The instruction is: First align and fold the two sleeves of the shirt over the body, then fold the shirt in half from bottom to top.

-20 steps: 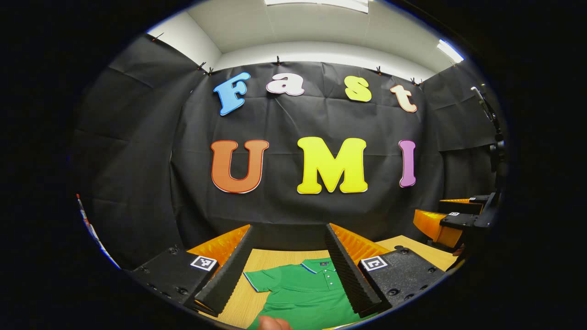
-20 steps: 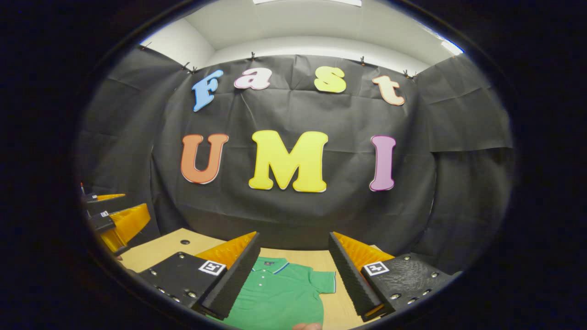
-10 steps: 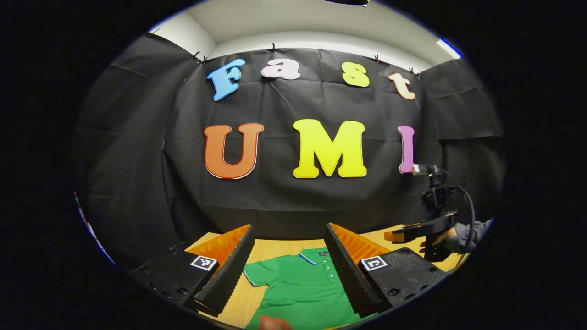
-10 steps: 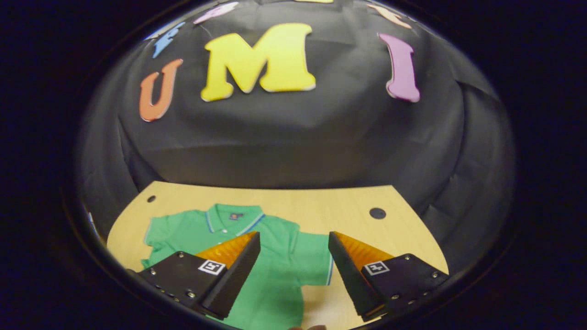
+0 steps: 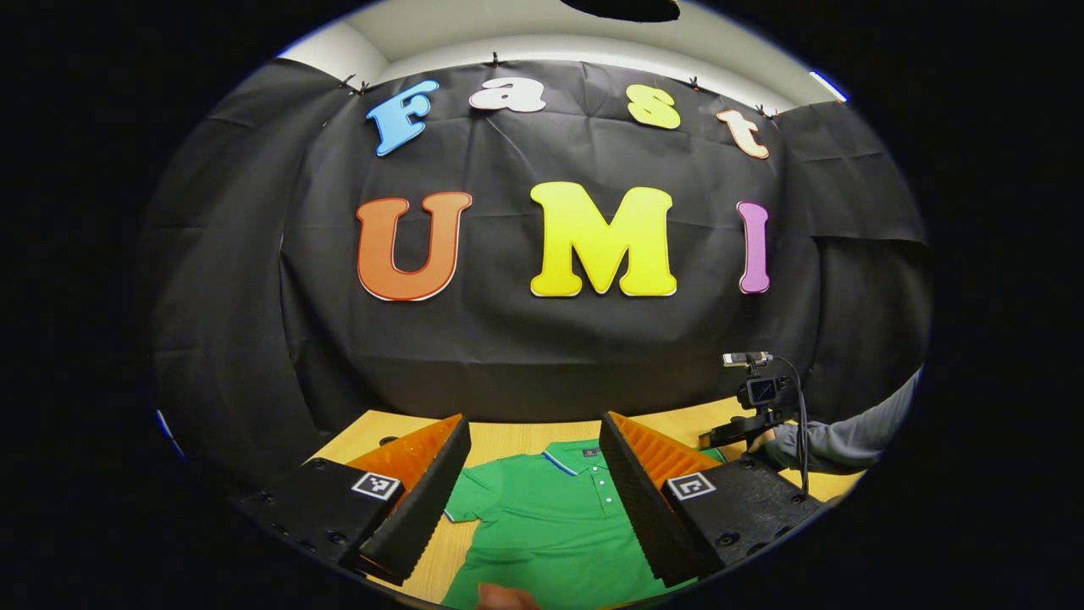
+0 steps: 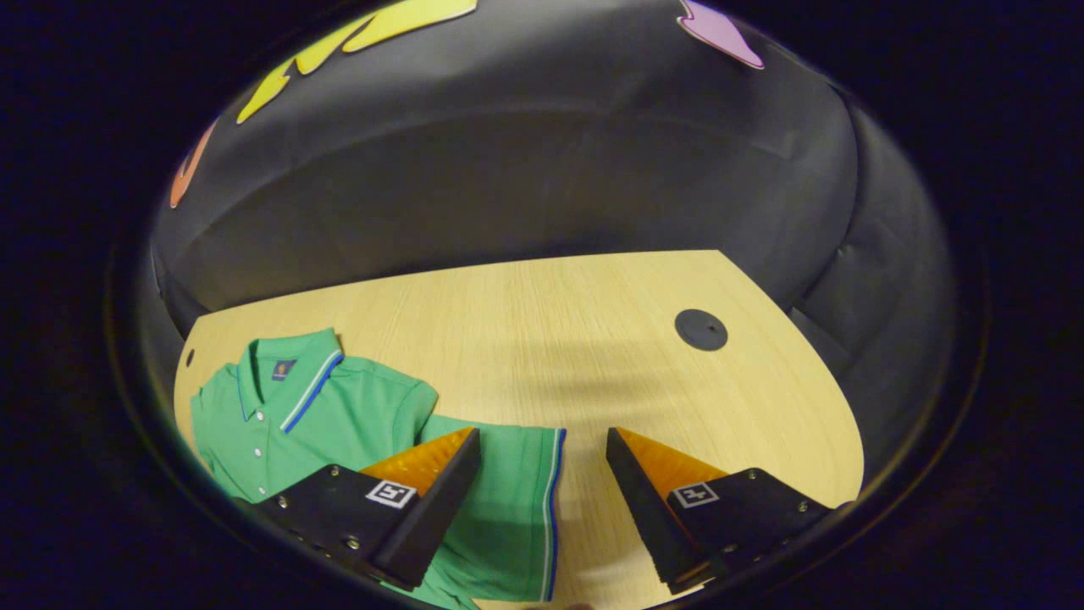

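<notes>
Right gripper view is looking down at the wooden table, where the green polo shirt is lying flat, collar toward the far edge; the right gripper is hanging over its sleeve with jaws spread wide, gripping nothing; left gripper view is showing the left gripper over the shirt's collar, jaws also spread; the other gripper is sitting farther off, by a grey sleeve.

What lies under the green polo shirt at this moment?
The green polo shirt lies flat on the light wooden table, its right sleeve spread between the right gripper's open fingers. Anything beneath the fabric is covered.
</notes>
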### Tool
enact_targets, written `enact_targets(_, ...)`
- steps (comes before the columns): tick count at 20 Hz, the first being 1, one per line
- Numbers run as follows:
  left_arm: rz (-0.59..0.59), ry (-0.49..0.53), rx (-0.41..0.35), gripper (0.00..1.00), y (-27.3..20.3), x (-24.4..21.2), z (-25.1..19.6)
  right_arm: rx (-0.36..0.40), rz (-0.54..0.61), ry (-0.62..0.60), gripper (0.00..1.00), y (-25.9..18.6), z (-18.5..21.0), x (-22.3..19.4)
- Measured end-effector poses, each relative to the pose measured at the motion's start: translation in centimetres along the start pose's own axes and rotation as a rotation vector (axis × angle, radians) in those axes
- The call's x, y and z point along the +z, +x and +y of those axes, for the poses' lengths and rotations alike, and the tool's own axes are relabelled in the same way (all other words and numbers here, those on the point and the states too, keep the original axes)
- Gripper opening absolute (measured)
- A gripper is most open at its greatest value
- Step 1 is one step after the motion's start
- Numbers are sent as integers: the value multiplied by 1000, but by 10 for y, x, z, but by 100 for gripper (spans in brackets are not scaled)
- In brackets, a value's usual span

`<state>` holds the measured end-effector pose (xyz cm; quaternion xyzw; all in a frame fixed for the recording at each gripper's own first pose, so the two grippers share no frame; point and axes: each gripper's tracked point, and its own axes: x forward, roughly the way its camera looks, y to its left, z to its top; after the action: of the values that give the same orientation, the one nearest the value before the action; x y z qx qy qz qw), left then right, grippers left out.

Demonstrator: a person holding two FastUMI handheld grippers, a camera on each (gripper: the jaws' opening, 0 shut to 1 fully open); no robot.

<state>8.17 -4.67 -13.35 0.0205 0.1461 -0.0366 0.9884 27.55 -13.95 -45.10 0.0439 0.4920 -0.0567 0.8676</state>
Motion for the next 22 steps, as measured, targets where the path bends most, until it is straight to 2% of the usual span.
enact_targets(3, 18, -11, 8, 98, 6, -7, 4, 24, 43, 3, 98, 4, 10, -11)
enact_targets(4, 27, -14, 12, 98, 8, -10, 4, 14, 49, 23, 82, 1, 10, -8)
enact_targets(5, 34, -16, 14, 98, 8, -12, 5, 14, 52, 34, 71, 0, 11, -8)
enact_targets(7, 39, -15, 22, 99, 7, -14, 8, 5, 37, 66, 12, 3, 8, -5)
enact_targets(8, 39, -12, 24, 98, 7, -13, 9, 2, 37, 87, 3, 0, 7, -4)
enact_targets(12, 31, -2, 37, 98, 5, -12, 14, 22, 20, 102, 1, -7, 14, -3)
enact_targets(14, 35, 1, 43, 98, 4, -14, 15, 22, -20, 59, 1, -14, 19, 3)
enact_targets(22, 37, 8, 62, 98, -3, -16, 18, 128, -135, -42, 1, -76, 81, 23)
